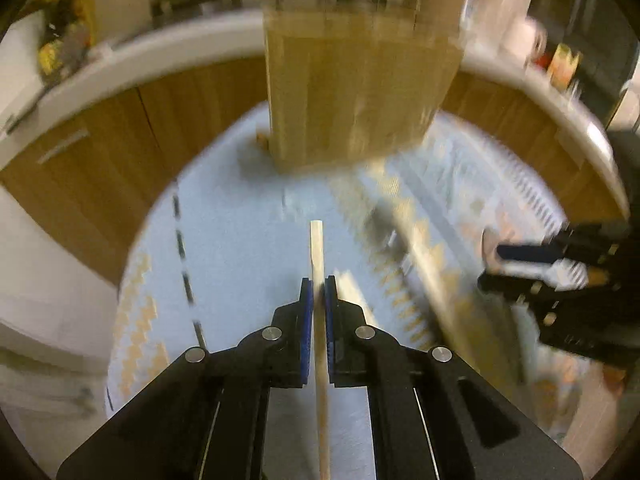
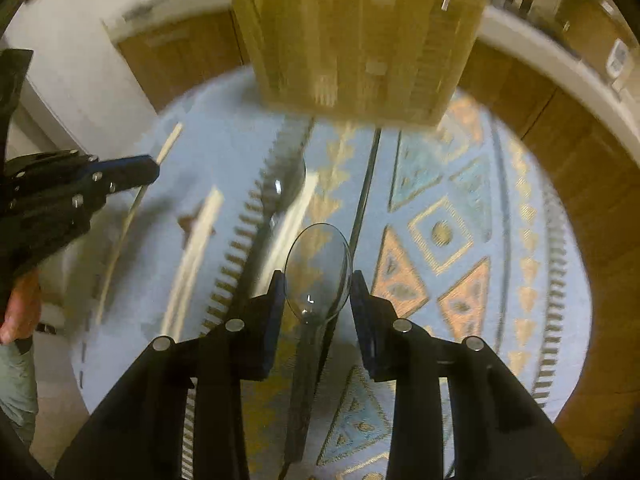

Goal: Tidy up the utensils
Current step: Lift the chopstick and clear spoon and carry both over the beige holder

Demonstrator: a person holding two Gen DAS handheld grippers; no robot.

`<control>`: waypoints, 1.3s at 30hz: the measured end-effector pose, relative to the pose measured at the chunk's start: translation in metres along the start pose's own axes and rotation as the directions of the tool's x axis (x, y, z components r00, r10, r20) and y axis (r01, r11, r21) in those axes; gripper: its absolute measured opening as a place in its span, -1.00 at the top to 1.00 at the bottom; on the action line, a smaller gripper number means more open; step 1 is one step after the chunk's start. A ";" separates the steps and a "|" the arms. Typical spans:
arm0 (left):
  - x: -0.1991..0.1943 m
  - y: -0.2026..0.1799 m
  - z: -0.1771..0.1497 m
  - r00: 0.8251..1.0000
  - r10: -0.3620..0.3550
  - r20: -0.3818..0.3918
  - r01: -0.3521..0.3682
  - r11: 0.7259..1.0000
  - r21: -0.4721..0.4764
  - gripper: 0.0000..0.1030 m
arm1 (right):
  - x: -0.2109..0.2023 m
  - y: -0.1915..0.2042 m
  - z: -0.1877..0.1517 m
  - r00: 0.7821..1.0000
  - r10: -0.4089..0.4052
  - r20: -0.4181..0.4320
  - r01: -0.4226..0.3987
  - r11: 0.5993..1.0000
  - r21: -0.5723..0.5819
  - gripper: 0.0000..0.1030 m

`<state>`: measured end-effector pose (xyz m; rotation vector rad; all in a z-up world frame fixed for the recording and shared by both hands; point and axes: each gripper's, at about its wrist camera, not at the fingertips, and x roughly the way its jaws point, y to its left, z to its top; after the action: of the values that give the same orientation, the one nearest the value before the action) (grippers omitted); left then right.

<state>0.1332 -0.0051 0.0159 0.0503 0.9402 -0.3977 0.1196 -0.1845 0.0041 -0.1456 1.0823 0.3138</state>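
The left gripper [image 1: 319,292] was pinching a pale wooden chopstick [image 1: 316,248] between its blue pads [image 1: 306,312]; the stick ran straight forward between the fingers and its square tip stuck out past them, toward the wooden organizer box [image 1: 352,92]. The box stood at the far side of the patterned blue cloth [image 1: 232,240] and looked blurred. Another pale stick [image 1: 420,248] lay on the cloth to the right of the held chopstick, between the box and the camera, also blurred.

The right gripper [image 2: 318,280] had its jaws spread apart, and a clear plastic spoon [image 2: 318,264] lay between them with its bowl pointing to the box [image 2: 356,40]. I could not tell if the pads touched the spoon's edges. Nearer to the box, left of the clear spoon, a second spoon [image 2: 286,186] with a grey bowl rested on the cloth [image 2: 440,184]. Two pale sticks [image 2: 196,240] lay further left of it, well apart from the box. The left gripper [image 2: 132,172] appeared at the left edge of the right wrist view, with its chopstick [image 2: 170,142] pointing to the box.
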 end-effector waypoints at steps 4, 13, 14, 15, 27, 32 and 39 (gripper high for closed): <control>-0.041 0.002 0.018 0.982 -0.082 0.173 0.092 0.995 -0.049 0.93 | -0.033 0.000 0.003 0.988 -0.068 0.139 0.070 0.998 -0.005 0.42; -0.088 -0.011 0.067 0.877 -0.029 0.479 0.078 0.993 -0.084 0.93 | -0.093 -0.006 0.015 0.914 -0.087 0.396 0.087 0.996 0.018 0.42; -0.095 -0.009 0.071 0.860 -0.024 0.510 0.082 0.993 -0.091 0.93 | -0.102 -0.006 0.018 0.901 -0.089 0.424 0.085 0.996 0.029 0.42; -0.100 -0.009 0.080 0.838 -0.017 0.546 0.085 0.991 -0.099 0.93 | -0.112 -0.010 0.025 0.884 -0.088 0.459 0.076 0.996 0.044 0.42; -0.109 0.005 0.153 0.686 0.009 0.728 0.131 0.982 -0.135 0.93 | -0.158 -0.069 0.117 0.674 -0.216 0.706 0.067 0.970 0.233 0.42; -0.083 0.011 0.172 0.656 0.089 0.749 0.079 0.979 -0.185 0.92 | -0.136 -0.076 0.138 0.629 -0.267 0.730 0.102 0.959 0.263 0.42; -0.058 0.010 0.180 0.628 0.162 0.761 0.016 0.975 -0.221 0.92 | -0.105 -0.082 0.142 0.601 -0.278 0.750 0.088 0.955 0.284 0.42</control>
<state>0.2461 -0.0159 0.1669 -0.2658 0.0953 -0.1988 0.2209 -0.2428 0.1602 0.0855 0.1958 0.0382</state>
